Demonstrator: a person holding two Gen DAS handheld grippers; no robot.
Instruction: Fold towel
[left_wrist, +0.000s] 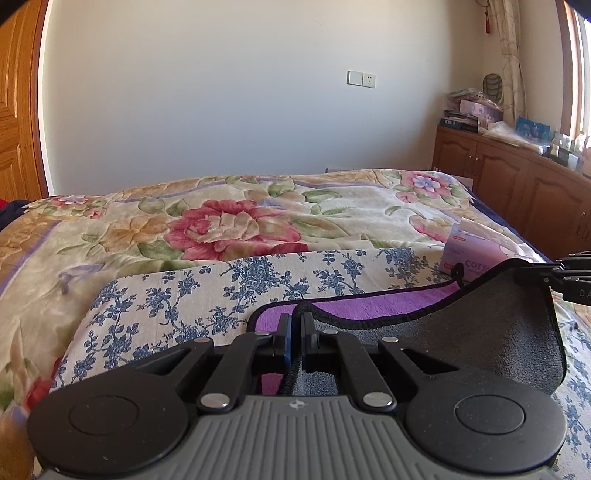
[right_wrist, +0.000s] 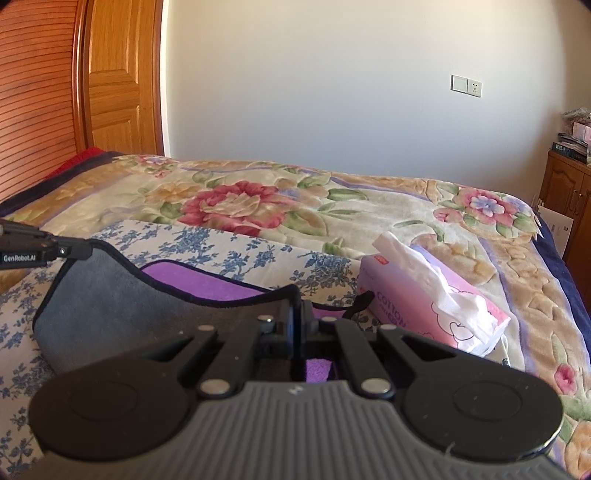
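The towel (left_wrist: 480, 332) is grey on one side and purple on the other, with a dark hem. It lies on a blue-flowered cloth (left_wrist: 184, 299) on the bed. My left gripper (left_wrist: 295, 328) is shut on one lifted towel corner. My right gripper (right_wrist: 297, 314) is shut on the other lifted corner of the towel (right_wrist: 122, 299). The grey side hangs raised between the two grippers, with the purple side showing behind it. In the left wrist view the right gripper (left_wrist: 524, 275) shows at the right edge. In the right wrist view the left gripper (right_wrist: 83, 251) shows at the left edge.
A pink tissue pack (right_wrist: 436, 314) lies on the bed just right of the towel; it also shows in the left wrist view (left_wrist: 476, 254). A floral blanket (left_wrist: 236, 225) covers the bed. A wooden cabinet (left_wrist: 517, 173) stands at the right, a wooden door (right_wrist: 114, 81) at the left.
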